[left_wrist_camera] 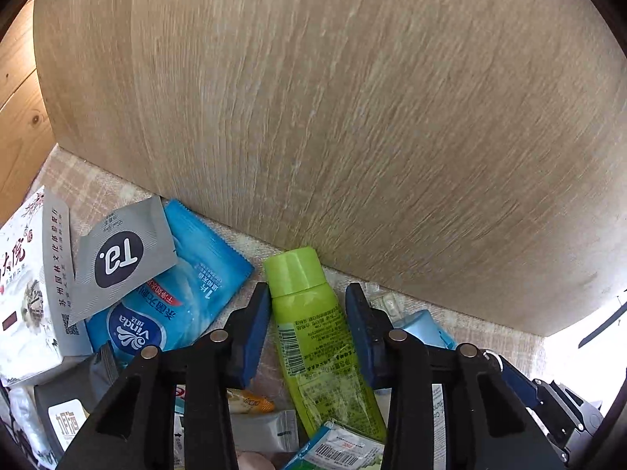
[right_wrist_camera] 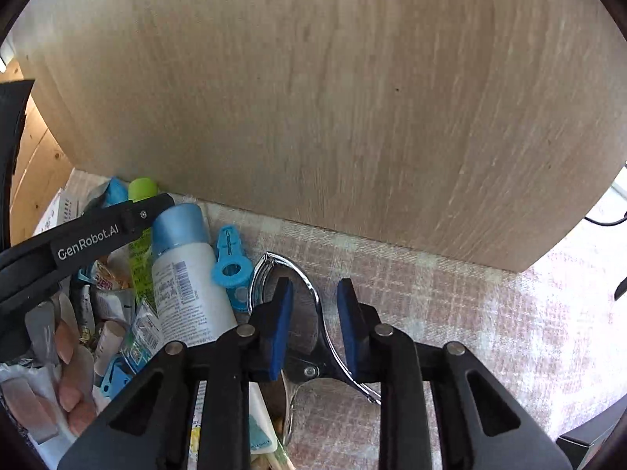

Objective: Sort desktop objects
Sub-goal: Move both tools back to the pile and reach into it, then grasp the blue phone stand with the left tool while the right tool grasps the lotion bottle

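In the left wrist view my left gripper is open, its blue pads on either side of a lime green spray bottle that lies on the checked cloth with its cap against a wooden panel. In the right wrist view my right gripper is open over a shiny metal clip lying on the cloth. The left gripper's black arm crosses the upper left there. A white bottle with a blue cap lies next to the clip, with a blue plastic clip between them.
A wooden panel stands close behind everything. Left of the green bottle lie a blue Vinda wipe packet, a grey sachet and a white tissue pack. Small packets pile near the front. Checked cloth stretches right.
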